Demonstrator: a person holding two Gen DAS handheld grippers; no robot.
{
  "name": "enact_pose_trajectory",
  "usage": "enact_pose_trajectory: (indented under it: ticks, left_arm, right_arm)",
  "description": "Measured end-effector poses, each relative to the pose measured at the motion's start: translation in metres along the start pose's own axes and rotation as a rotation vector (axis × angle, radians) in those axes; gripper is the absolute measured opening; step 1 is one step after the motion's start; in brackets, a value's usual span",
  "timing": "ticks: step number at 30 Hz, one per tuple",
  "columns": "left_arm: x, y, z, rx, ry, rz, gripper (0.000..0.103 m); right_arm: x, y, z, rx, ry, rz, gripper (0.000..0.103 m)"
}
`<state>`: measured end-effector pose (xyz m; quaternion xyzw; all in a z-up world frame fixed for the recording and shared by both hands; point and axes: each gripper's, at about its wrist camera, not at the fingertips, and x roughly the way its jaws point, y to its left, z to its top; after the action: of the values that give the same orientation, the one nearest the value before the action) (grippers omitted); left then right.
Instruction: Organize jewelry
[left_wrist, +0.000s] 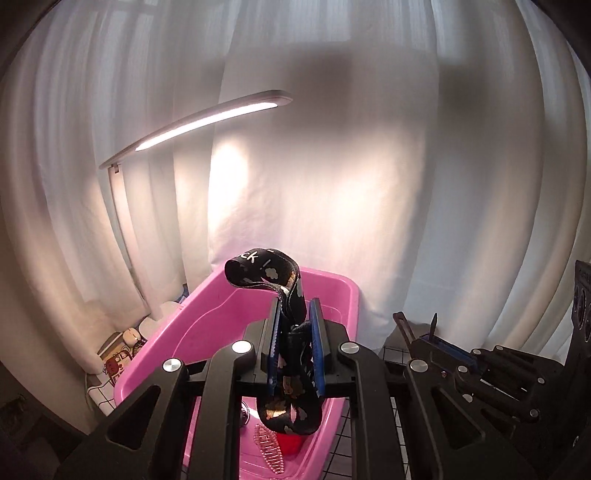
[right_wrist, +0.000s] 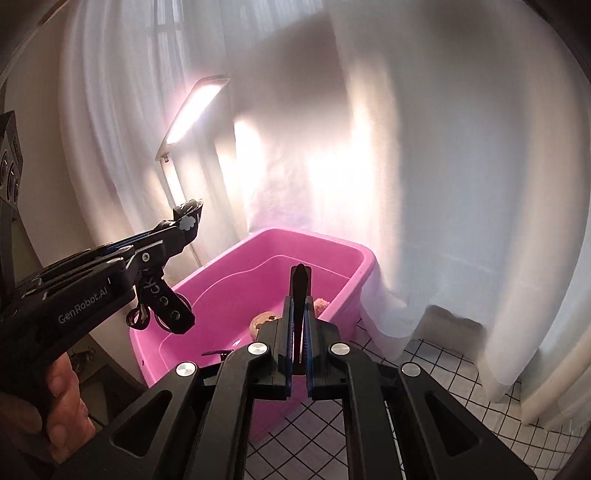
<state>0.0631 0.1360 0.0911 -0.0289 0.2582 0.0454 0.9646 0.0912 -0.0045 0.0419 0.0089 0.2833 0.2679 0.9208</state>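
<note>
My left gripper (left_wrist: 294, 314) is shut on a black printed headband (left_wrist: 284, 332) and holds it above the pink tub (left_wrist: 207, 317). The band loops above and below the jaws. In the tub below lie a pink beaded hair clip (left_wrist: 269, 448) and a small red item (left_wrist: 288, 441). My right gripper (right_wrist: 300, 295) is shut with nothing visible between its jaws, above the near rim of the pink tub (right_wrist: 258, 254). The left gripper (right_wrist: 184, 225) with the headband (right_wrist: 188, 210) shows at the left in the right wrist view. A beige round item (right_wrist: 264, 321) and a pink fluffy item (right_wrist: 320, 304) lie in the tub.
A lit white desk lamp (left_wrist: 207, 122) stands left of the tub. White curtains (left_wrist: 369, 184) hang behind. The table has a white grid-pattern cloth (right_wrist: 424, 354). Small white items (left_wrist: 147, 325) and a printed box (left_wrist: 114, 362) sit left of the tub.
</note>
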Motion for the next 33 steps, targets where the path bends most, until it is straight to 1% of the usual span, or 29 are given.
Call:
enact_pose_trajectory:
  ticks: [4,8,11,15,16,17,18,19,20,21,22,23,24,26,33]
  left_arm:
    - [0.016,0.038,-0.009,-0.033,0.047,0.075,0.015]
    - [0.04,0.069,-0.025,-0.066,0.111,0.123,0.015]
    - [0.057,0.083,-0.035,-0.081,0.155,0.142,0.015]
    - [0.079,0.097,-0.047,-0.102,0.217,0.147,0.017]
    - [0.083,0.099,-0.049,-0.11,0.235,0.146,0.019]
    - [0.087,0.101,-0.052,-0.12,0.249,0.142,0.019]
    - [0.09,0.103,-0.053,-0.127,0.263,0.142,0.021]
    - [0.092,0.103,-0.056,-0.13,0.276,0.143,0.026]
    - [0.094,0.104,-0.057,-0.13,0.288,0.148,0.03]
    - [0.096,0.104,-0.057,-0.127,0.295,0.157,0.048]
    - [0.095,0.104,-0.057,-0.123,0.293,0.186,0.07]
    - [0.093,0.104,-0.058,-0.12,0.278,0.219,0.078]
    - [0.09,0.105,-0.057,-0.12,0.258,0.215,0.082]
    - [0.089,0.106,-0.055,-0.121,0.252,0.208,0.083]
    - [0.088,0.103,-0.054,-0.112,0.259,0.223,0.084]
  right_arm:
    - [0.037,0.025,0.009,-0.038,0.056,0.046,0.005]
    - [0.074,0.045,0.007,-0.058,0.118,0.063,0.005]
    - [0.1,0.052,0.003,-0.062,0.163,0.063,0.005]
    - [0.125,0.057,0.001,-0.058,0.226,0.046,0.006]
    - [0.131,0.056,0.002,-0.053,0.241,0.036,0.012]
    - [0.135,0.055,0.002,-0.049,0.251,0.017,0.021]
    - [0.137,0.055,0.002,-0.047,0.259,0.002,0.047]
    - [0.137,0.053,0.003,-0.043,0.257,-0.011,0.061]
    - [0.136,0.051,0.003,-0.036,0.246,-0.025,0.062]
    - [0.135,0.049,0.004,-0.032,0.239,-0.04,0.063]
    - [0.134,0.047,0.005,-0.029,0.238,-0.056,0.064]
    - [0.133,0.044,0.006,-0.017,0.235,-0.066,0.064]
    - [0.131,0.04,0.006,-0.004,0.236,-0.064,0.064]
    - [0.129,0.035,0.006,0.014,0.242,-0.07,0.064]
    - [0.116,0.026,-0.003,0.046,0.23,-0.086,0.064]
